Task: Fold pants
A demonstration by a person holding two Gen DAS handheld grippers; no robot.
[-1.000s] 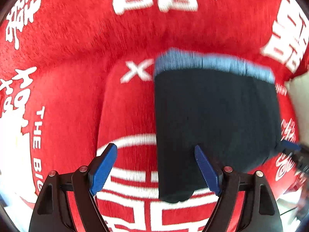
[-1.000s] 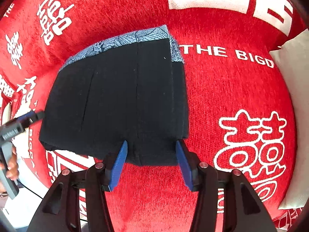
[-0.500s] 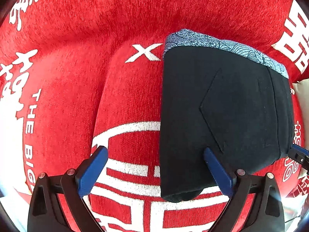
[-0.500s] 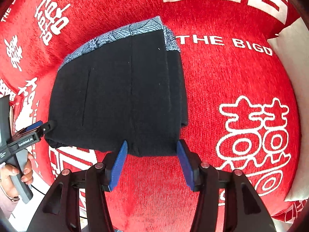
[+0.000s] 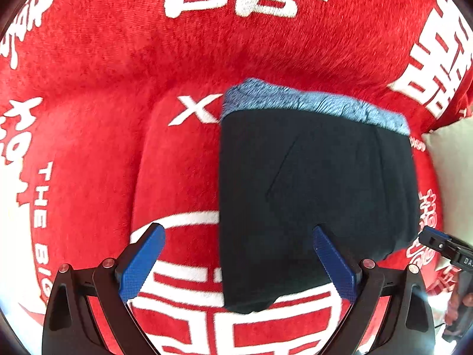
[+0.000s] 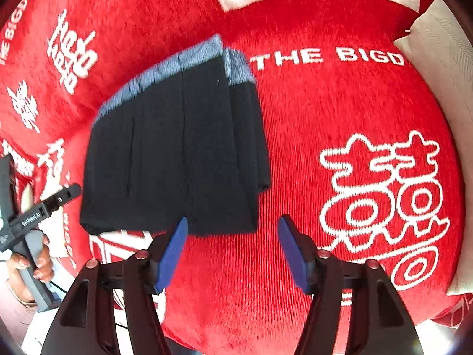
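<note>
The black pants lie folded into a compact rectangle on the red bedspread with white lettering, their blue patterned waistband along the far edge. A white pillow sits at the bedspread's right side, well apart from the bundle.

Both grips have just let go. A second ago the left hand-held gripper stood narrower over the near corner of the bundle; now its jaws are spread wide, one finger over bare bedspread and the other over the black cloth, with nothing pinched between them. The right hand-held gripper, whose fingers bracketed the near edge of the pants half a second ago, is opening at this moment, and the bundle's near edge now lies just beyond its fingertips, not between them. In the right wrist view the bundle has also slid up and away in the picture, so that hand seems to be backing off.

The bundle has kept its shape since the release: the edges line up, though one layer pokes out slightly on the right side. By my reading the fold is essentially finished, and what remains is at most a tidy-up of that loose layer.
</note>
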